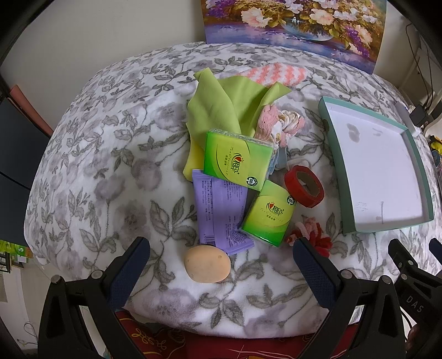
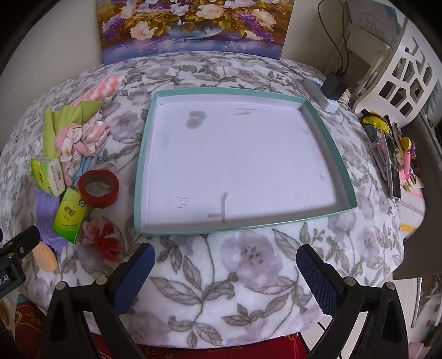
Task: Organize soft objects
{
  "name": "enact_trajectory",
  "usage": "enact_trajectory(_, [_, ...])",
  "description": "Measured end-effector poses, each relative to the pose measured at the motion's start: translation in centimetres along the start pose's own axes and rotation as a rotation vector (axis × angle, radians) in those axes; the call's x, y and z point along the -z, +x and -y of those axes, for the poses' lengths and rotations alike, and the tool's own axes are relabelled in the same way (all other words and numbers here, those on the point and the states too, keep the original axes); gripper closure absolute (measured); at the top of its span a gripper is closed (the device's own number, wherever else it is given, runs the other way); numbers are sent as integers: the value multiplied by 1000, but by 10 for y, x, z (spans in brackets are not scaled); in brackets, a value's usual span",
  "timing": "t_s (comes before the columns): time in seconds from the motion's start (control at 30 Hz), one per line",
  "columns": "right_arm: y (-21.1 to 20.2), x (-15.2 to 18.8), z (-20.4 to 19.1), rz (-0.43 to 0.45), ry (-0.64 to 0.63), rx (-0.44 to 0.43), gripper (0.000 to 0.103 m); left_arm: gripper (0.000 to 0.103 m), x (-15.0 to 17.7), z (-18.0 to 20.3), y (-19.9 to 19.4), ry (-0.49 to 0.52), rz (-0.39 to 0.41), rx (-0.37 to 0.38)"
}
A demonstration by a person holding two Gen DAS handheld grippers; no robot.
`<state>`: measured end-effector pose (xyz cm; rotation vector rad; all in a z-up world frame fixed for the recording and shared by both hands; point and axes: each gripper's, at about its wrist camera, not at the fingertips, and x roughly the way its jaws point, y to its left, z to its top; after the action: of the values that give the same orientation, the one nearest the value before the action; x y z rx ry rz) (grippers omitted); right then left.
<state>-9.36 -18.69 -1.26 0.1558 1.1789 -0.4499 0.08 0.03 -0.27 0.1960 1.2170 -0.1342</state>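
Note:
A pile lies on the floral blanket: green cloth [image 1: 218, 107], two green tissue packs [image 1: 237, 160] [image 1: 269, 214], a purple packet [image 1: 221, 212], pink floral fabric [image 1: 279, 124], a red tape roll [image 1: 304, 186], a red and pink fuzzy flower [image 1: 313, 232], and a peach egg-shaped sponge [image 1: 207, 263]. My left gripper [image 1: 221, 256] stands open with the sponge between its fingers, untouched. My right gripper [image 2: 225, 262] hangs open over bare blanket in front of the empty teal-rimmed tray [image 2: 143, 154]. The pile shows at the left in the right wrist view, with the tape roll [image 2: 98, 188].
A flower painting [image 2: 193, 24] leans at the back. A white power strip with a black adapter [image 2: 328, 91] sits behind the tray. Small clutter [image 2: 392, 154] lies off the table's right edge. A pink chevron cloth [image 1: 276, 73] lies behind the pile.

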Motion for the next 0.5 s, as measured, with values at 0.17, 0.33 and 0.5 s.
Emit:
enact_trajectory(0.17, [0,0,0,0,-1,-1,0,0,2,-3,1,-2,1,3])
enact_trajectory(0.33, [-1,0,0,0,-2,-1,0,0,3,-5,1,-2,1,3])
enact_trajectory(0.5, [-1,0,0,0,-3,-1,0,0,4,-5,1,-2,0,2])
